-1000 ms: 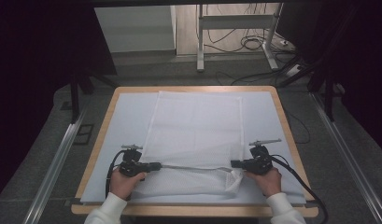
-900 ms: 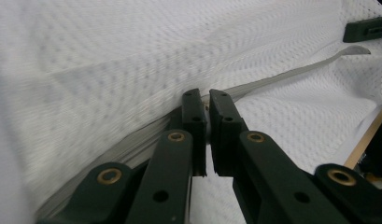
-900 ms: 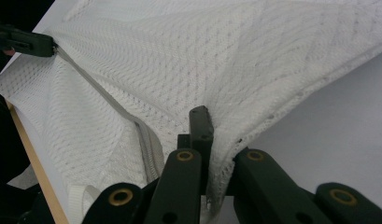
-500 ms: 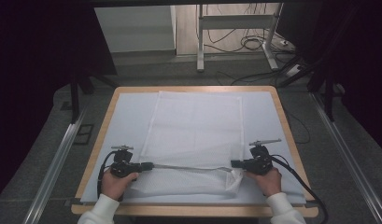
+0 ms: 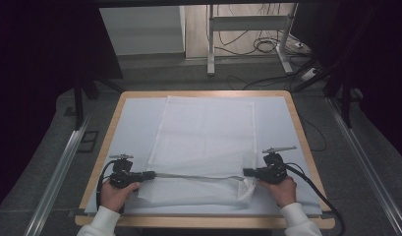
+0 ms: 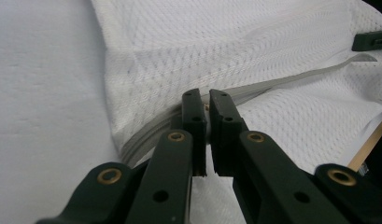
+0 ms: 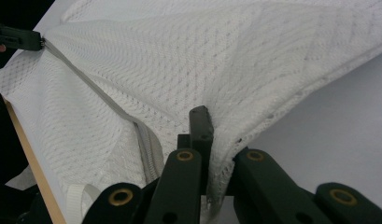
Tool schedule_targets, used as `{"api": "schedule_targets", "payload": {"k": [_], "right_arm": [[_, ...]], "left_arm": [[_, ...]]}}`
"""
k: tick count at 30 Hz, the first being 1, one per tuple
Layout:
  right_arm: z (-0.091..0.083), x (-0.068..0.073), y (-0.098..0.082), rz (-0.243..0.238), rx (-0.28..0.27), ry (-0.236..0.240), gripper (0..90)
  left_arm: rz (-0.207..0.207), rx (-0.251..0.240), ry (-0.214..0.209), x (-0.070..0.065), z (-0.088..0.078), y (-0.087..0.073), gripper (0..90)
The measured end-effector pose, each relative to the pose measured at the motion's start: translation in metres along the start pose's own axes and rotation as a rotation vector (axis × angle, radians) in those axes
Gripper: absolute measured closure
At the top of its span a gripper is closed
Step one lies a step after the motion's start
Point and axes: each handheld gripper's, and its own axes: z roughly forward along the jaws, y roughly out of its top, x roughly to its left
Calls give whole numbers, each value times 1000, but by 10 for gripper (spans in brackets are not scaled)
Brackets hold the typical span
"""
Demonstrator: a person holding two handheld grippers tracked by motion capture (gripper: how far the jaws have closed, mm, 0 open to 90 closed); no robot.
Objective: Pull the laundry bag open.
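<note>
Both the left gripper (image 5: 150,174) and right gripper (image 5: 247,171) clamp the white mesh laundry bag's (image 5: 208,132) grey zipper (image 5: 198,176) edge, stretched taut; the zipper's state can't be told.

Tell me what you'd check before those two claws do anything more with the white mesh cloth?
1. Left gripper pinched on the mesh cloth at its grey zipper band: ok.
2. Right gripper shut on the cloth's other near corner: ok, mesh bunches between its jaws.
3. Band between the two grippers pulled straight: ok, it runs as a taut line in the high view.
4. Far part of the cloth flat on the white mat: ok, smooth.
5. Near flap under the band free of creases: not ok, it crumples by the right gripper.
6. Cables clear of the cloth: ok, they trail off toward the person.
</note>
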Motion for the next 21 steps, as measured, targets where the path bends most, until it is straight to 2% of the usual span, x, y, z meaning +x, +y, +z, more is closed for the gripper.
{"api": "schedule_targets", "payload": {"k": [7,13,21], "right_arm": [[0,0,0,1,-1,-1,884],[-1,-2,0,4,5,-3,884],[-1,-3,0,4,4,-2,884]], "left_arm": [[-5,-7,2,4,-7,-5,866],[-27,-14,12,13,-14,-10,866],[-26,-12,15,17,-18,-15,866]]}}
